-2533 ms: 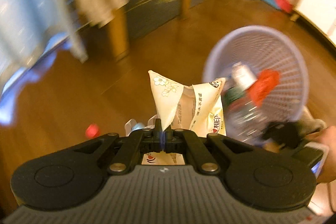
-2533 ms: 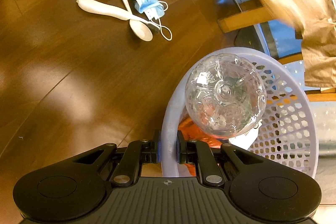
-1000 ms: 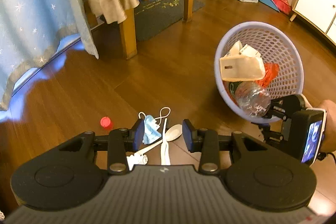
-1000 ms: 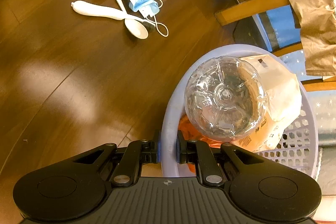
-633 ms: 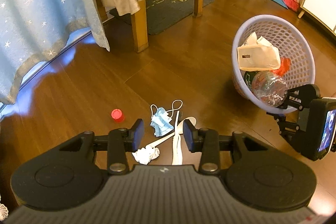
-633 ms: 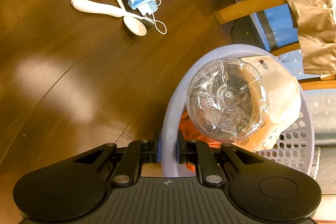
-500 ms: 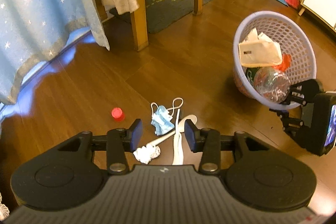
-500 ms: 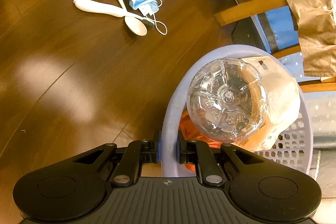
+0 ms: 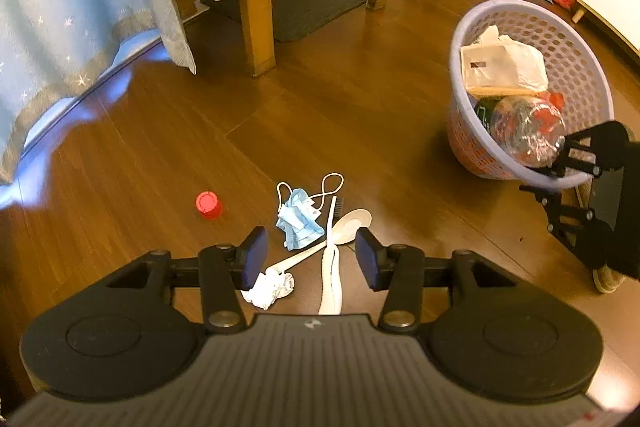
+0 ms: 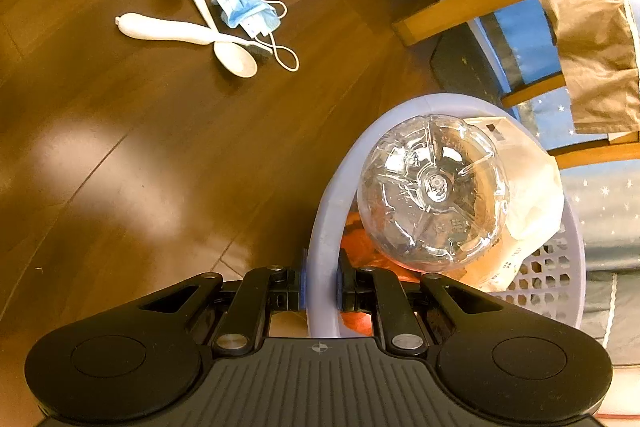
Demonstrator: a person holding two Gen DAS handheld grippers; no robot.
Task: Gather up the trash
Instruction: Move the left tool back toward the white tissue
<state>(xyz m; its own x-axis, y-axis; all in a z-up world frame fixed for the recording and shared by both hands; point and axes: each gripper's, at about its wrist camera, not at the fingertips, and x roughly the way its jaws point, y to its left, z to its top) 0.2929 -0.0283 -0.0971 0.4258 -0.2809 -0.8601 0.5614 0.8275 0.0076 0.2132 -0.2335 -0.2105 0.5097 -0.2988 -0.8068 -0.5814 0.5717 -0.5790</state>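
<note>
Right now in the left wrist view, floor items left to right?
Small red plastic bottle cap → crumpled white tissue → crumpled blue face mask → white plastic spoon → lavender perforated plastic basket, its near rim clamped in the right tool.

Glossy wooden floor (image 9: 360, 99), perforated plastic basket (image 9: 580, 67), clear plastic bottle (image 10: 432, 187), crumpled tissue paper (image 9: 268, 285)

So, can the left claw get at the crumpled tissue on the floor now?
Probably yes. The left claw is opening above the crumpled tissue, with nothing between its fingers. Only the white spoon handle lies against the tissue.
</note>
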